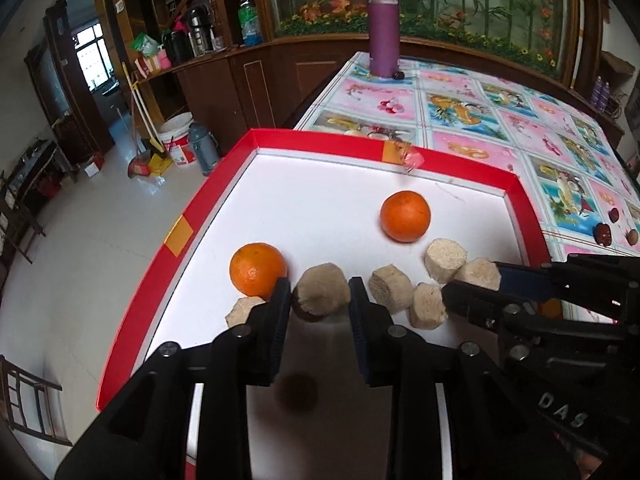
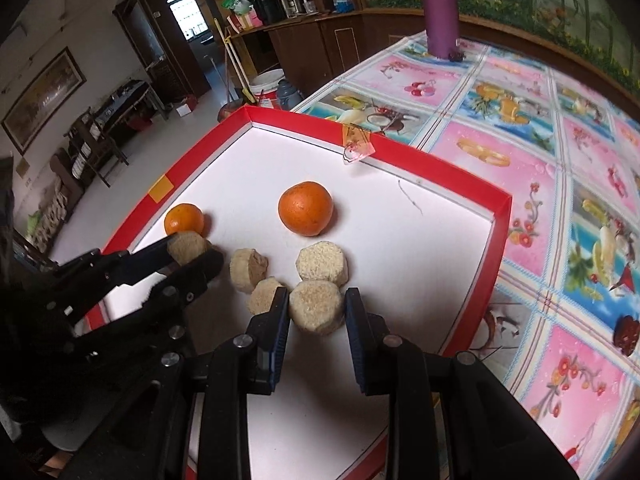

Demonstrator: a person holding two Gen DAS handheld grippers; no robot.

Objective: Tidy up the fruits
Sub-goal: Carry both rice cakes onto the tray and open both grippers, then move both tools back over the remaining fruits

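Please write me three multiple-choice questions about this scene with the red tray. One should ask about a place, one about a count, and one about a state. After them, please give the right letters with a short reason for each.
1. Where do the oranges lie?
A. on the flowered tablecloth
B. inside the red tray
C. on the floor

2. How many oranges are in view?
A. one
B. two
C. four

3. How does the purple flask stand?
A. upright
B. lying on its side
C. upside down

Answers:
1 B: both oranges rest on the tray's white bottom, inside its red rim.
2 B: one is near the left rim and one is nearer the middle, and both views show the same.
3 A: it stands on its base at the far end of the table, cap on top.
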